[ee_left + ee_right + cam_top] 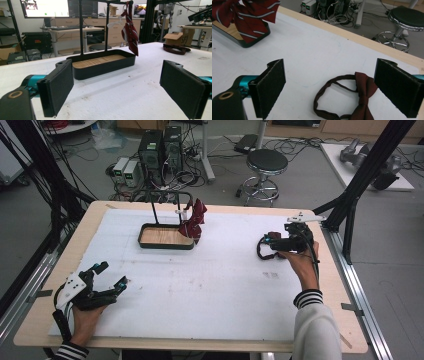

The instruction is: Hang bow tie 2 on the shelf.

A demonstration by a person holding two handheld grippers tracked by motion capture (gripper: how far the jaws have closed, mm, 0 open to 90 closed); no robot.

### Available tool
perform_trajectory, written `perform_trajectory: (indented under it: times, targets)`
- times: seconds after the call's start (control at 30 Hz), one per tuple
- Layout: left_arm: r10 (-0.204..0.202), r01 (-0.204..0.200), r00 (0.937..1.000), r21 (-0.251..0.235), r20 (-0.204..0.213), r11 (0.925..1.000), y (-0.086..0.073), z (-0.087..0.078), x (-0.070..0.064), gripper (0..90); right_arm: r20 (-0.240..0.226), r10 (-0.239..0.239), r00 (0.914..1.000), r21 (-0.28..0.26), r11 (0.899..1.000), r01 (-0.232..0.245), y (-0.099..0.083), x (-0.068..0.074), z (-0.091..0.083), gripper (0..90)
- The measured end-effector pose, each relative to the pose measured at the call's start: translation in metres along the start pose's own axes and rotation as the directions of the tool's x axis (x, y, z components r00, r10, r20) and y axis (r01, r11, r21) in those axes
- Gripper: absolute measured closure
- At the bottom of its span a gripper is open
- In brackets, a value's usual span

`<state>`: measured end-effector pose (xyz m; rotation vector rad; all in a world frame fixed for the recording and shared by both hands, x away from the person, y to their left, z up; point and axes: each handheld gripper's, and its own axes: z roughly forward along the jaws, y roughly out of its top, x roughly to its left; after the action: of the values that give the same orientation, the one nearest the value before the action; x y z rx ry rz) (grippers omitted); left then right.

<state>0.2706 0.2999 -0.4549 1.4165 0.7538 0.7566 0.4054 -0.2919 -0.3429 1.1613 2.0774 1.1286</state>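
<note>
Bow tie waiting under the right hand-held gripper

The dark red bow tie (pixel 364 96) lies flat on the table (pixel 210 285), its strap looped beside it; soft and light, it looks best pinched at the knot. The right hand-held gripper (pixel 329 87) hovers spread over it; the left hand-held gripper (pixel 111 276) rests released, well apart.

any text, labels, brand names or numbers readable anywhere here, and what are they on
No text reads with certainty.
Cardboard box in the left gripper view: a dark mark on its side, perhaps "S7", too blurred to confirm.
Monitor in that view: a bright window with small content, too small to read.
Striped tie, bow tie and black tray: no lettering visible.
</note>
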Motion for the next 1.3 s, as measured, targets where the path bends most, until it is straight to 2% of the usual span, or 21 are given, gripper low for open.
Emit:
perform_trajectory:
  times: [0.13,0.3,0.47,0.57,0.7,0.73,1.07,1.3]
  targets:
    - [-0.001,0.001,1.0,-0.001,0.0,1.0,0.0,0.0,0.0,12.3,0.008,-0.018,0.9998,0.039,0.999,0.018,0.002,-0.006,0.004,9.7]
    - [0.0,0.0,1.0,0.0,-0.001,1.0,0.0,0.0,0.0,12.4,-0.004,-0.022,0.9998,0.068,0.997,0.022,0.003,-0.013,0.01,10.2]
    - [-0.001,0.001,1.0,0.0,-0.001,1.0,0.0,0.0,0.0,12.4,0.005,-0.026,0.9997,0.121,0.992,0.025,0.001,-0.021,0.017,10.2]
    - [-0.001,0.001,1.0,0.001,-0.001,1.0,0.0,0.0,0.0,12.4,0.015,-0.047,0.9988,0.151,0.988,0.044,0.003,-0.024,0.02,10.3]
    - [0.0,0.0,1.0,0.0,-0.001,1.0,0.0,0.0,0.0,12.4,0.017,-0.049,0.9987,0.161,0.986,0.045,0.006,-0.03,0.021,10.4]
    - [0.0,0.0,1.0,0.0,-0.001,1.0,0.0,0.0,0.0,12.4,0.016,-0.045,0.9989,0.162,0.986,0.041,0.005,-0.031,0.022,13.3]
    - [0.005,-0.005,1.0,-0.003,-0.004,1.0,0.0,0.0,0.0,12.3,0.028,-0.033,0.9991,0.257,0.966,0.024,-0.007,-0.044,0.037,14.7]
    - [0.004,-0.004,1.0,-0.003,-0.005,1.0,0.0,0.0,0.0,12.4,0.045,-0.025,0.9987,0.319,0.948,0.01,-0.013,-0.048,0.045,16.6]
